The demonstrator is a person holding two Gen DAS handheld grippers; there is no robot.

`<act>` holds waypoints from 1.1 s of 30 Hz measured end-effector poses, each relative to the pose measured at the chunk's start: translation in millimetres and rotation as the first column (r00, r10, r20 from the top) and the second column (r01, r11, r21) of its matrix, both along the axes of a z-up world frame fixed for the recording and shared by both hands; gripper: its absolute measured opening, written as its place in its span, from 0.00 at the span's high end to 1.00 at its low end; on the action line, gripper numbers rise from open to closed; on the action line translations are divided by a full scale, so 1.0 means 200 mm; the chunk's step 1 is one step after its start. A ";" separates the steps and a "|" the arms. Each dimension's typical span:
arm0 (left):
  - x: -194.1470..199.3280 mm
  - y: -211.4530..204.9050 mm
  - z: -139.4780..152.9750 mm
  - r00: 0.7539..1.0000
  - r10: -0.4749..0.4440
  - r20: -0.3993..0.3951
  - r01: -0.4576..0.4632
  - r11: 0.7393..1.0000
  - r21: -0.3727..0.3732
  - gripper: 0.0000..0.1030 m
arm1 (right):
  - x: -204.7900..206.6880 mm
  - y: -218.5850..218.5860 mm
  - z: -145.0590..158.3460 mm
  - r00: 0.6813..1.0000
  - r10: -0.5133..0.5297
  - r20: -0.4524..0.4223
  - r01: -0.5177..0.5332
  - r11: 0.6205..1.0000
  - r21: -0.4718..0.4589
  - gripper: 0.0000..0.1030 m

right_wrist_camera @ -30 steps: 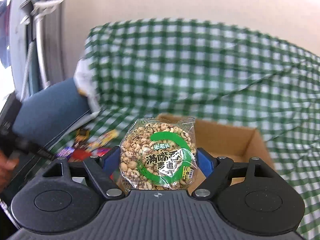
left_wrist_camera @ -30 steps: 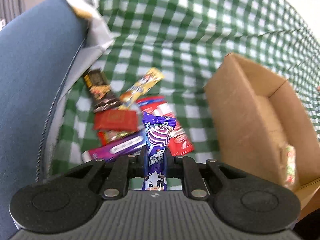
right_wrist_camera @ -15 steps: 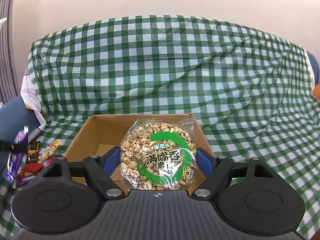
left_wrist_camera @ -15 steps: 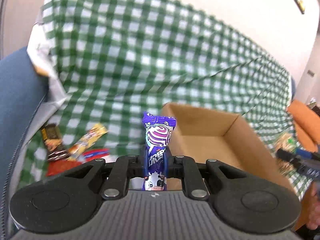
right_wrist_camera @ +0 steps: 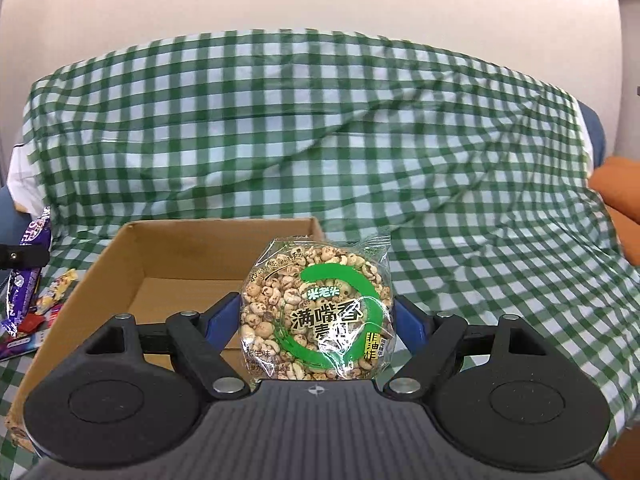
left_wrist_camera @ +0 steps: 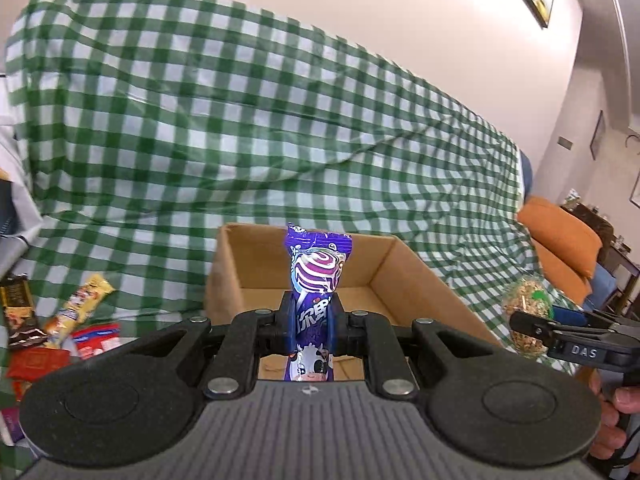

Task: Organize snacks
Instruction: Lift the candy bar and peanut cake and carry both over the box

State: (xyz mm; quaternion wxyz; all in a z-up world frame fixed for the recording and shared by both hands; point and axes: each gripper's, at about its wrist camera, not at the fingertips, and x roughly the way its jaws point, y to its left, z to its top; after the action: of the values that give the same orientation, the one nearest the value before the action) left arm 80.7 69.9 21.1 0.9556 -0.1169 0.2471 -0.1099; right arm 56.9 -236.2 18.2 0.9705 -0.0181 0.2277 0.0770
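Note:
My left gripper (left_wrist_camera: 313,322) is shut on a purple candy packet (left_wrist_camera: 318,276) that stands upright between the blue pads, held in front of the open cardboard box (left_wrist_camera: 416,280). My right gripper (right_wrist_camera: 318,320) is shut on a round puffed-grain cake in a clear bag with a green ring (right_wrist_camera: 316,308), held over the box's (right_wrist_camera: 120,264) near right corner. In the left wrist view the right gripper (left_wrist_camera: 532,322) with its cake (left_wrist_camera: 524,298) shows at the box's right side. The purple packet (right_wrist_camera: 24,280) shows at the left edge of the right wrist view.
A pile of loose snack bars (left_wrist_camera: 56,320) lies left of the box on the green checked cloth (left_wrist_camera: 240,140) that covers the sofa. An orange cushion (left_wrist_camera: 560,240) sits at the far right. A hand (left_wrist_camera: 616,412) grips the right tool.
Both views have swung from the snack pile toward the box. The left gripper carried the purple packet up and right to the box front. The right gripper shifted right along the box.

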 end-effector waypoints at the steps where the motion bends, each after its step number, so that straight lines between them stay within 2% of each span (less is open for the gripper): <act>1: 0.00 -0.01 0.00 1.000 -0.007 0.000 0.007 1.000 -0.001 0.85 | 0.00 0.00 0.00 1.000 -0.006 0.000 0.006 1.000 -0.001 0.21; 19: -0.01 -0.05 0.00 0.995 -0.085 0.048 0.087 0.996 -0.029 0.85 | 0.01 0.15 -0.01 0.999 0.030 0.025 -0.028 0.998 -0.060 0.21; 33: -0.03 -0.17 -0.04 0.986 -0.156 0.055 0.154 0.987 0.037 0.85 | 0.01 0.15 -0.01 0.999 0.027 0.027 -0.025 0.997 -0.066 0.21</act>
State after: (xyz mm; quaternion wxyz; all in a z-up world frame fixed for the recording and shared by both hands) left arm 73.8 36.5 14.0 0.9527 -0.0784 0.2297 -0.1831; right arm 58.6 -207.0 15.5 0.9714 -0.0542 0.2161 0.0818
